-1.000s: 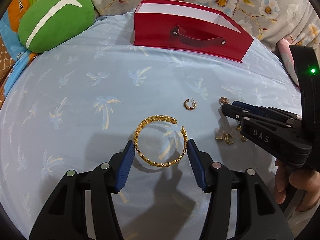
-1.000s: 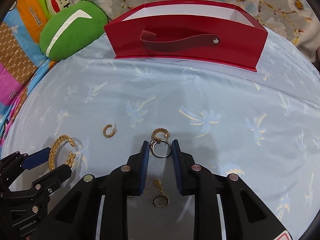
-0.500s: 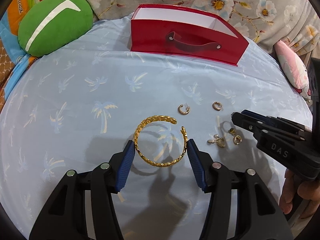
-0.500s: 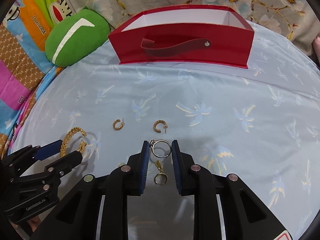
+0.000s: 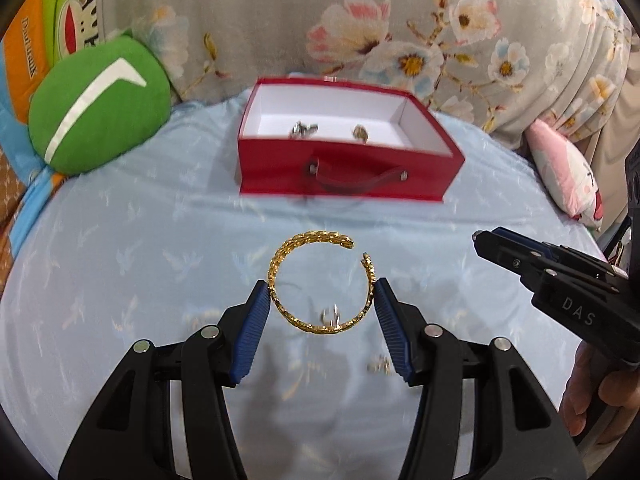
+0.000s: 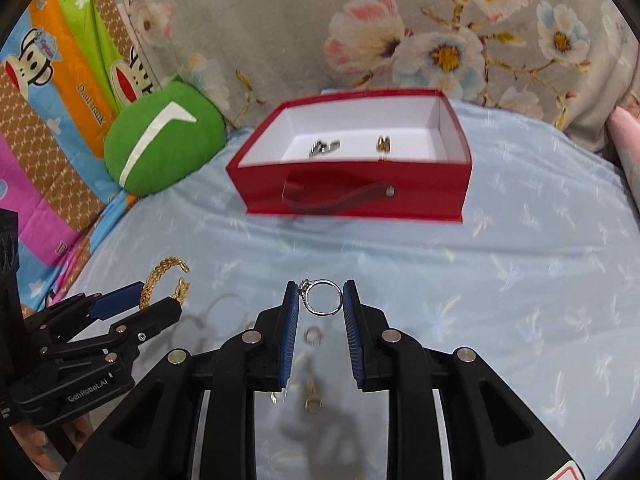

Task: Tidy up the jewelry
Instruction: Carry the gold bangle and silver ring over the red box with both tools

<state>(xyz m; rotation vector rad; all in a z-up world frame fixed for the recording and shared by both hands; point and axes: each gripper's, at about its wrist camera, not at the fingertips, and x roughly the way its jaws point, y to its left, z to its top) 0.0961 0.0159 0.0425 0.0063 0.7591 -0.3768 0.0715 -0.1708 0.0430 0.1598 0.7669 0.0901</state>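
My left gripper [image 5: 322,300] is shut on a gold chain bangle [image 5: 280,258] and holds it above the blue cloth; it also shows in the right wrist view [image 6: 160,276]. My right gripper [image 6: 323,298] is shut on a silver ring [image 6: 322,312], also lifted. The open red box [image 5: 348,178] stands ahead with a silver piece [image 5: 303,129] and a gold piece [image 5: 360,132] inside; the red box also shows in the right wrist view [image 6: 352,188]. Small gold earrings [image 6: 313,336] lie on the cloth below the grippers.
A green cushion [image 5: 96,108] lies left of the box. Floral fabric [image 5: 400,20] rises behind it. A pink cushion [image 5: 568,176] sits at the right. The light blue palm-print cloth [image 5: 120,260] covers the surface.
Both grippers have risen off the cloth with the bangle and the ring. The view now looks down into the box. The loose earrings have dropped lower in view.
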